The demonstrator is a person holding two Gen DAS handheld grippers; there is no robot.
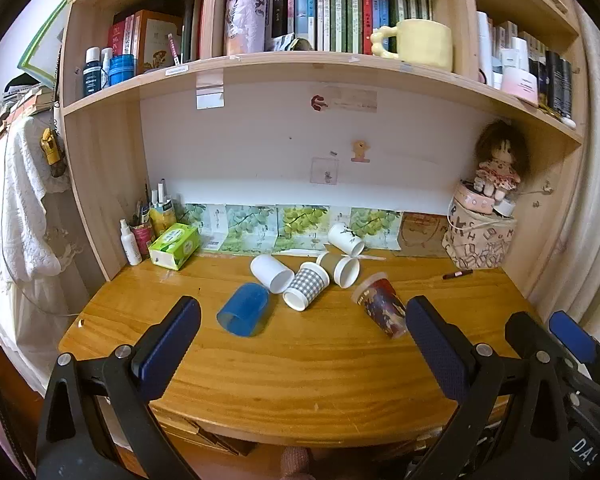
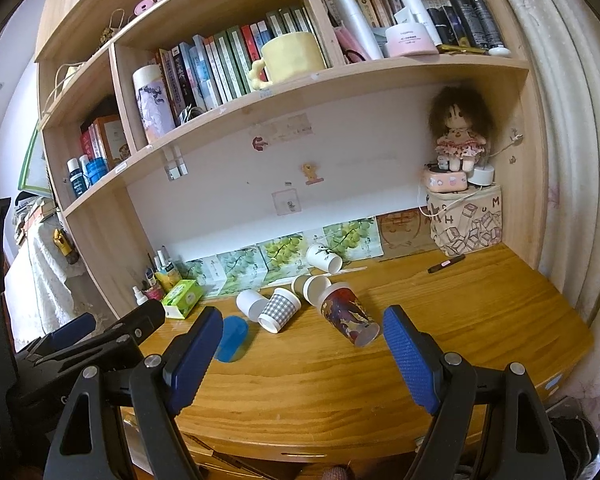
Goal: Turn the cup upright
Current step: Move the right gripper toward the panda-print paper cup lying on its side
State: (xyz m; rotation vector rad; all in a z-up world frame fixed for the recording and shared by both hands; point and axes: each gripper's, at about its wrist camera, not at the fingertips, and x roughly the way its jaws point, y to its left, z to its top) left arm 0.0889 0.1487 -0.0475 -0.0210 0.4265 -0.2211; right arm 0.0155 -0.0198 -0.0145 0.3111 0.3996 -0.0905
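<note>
Several cups lie on their sides on the wooden desk (image 1: pixel 300 360): a blue translucent cup (image 1: pixel 244 310), a plain white cup (image 1: pixel 271 273), a grey checked cup (image 1: pixel 306 286), a brown paper cup (image 1: pixel 339 268), a white printed cup (image 1: pixel 346 239) and a dark red patterned cup (image 1: pixel 382 306). My left gripper (image 1: pixel 300 320) is open and empty, above the desk's front edge, short of the cups. My right gripper (image 2: pixel 302 332) is open and empty; the red patterned cup (image 2: pixel 350 314) lies just beyond its fingers, the blue cup (image 2: pixel 231 338) by its left finger.
A green tissue box (image 1: pixel 175 246), bottles and pens stand at the back left. A printed bag (image 1: pixel 480 242) with a doll (image 1: pixel 498 168) on it stands at the back right. A dark pen (image 1: pixel 458 274) lies near it. Shelves with books and a yellow mug (image 1: pixel 418 44) hang above.
</note>
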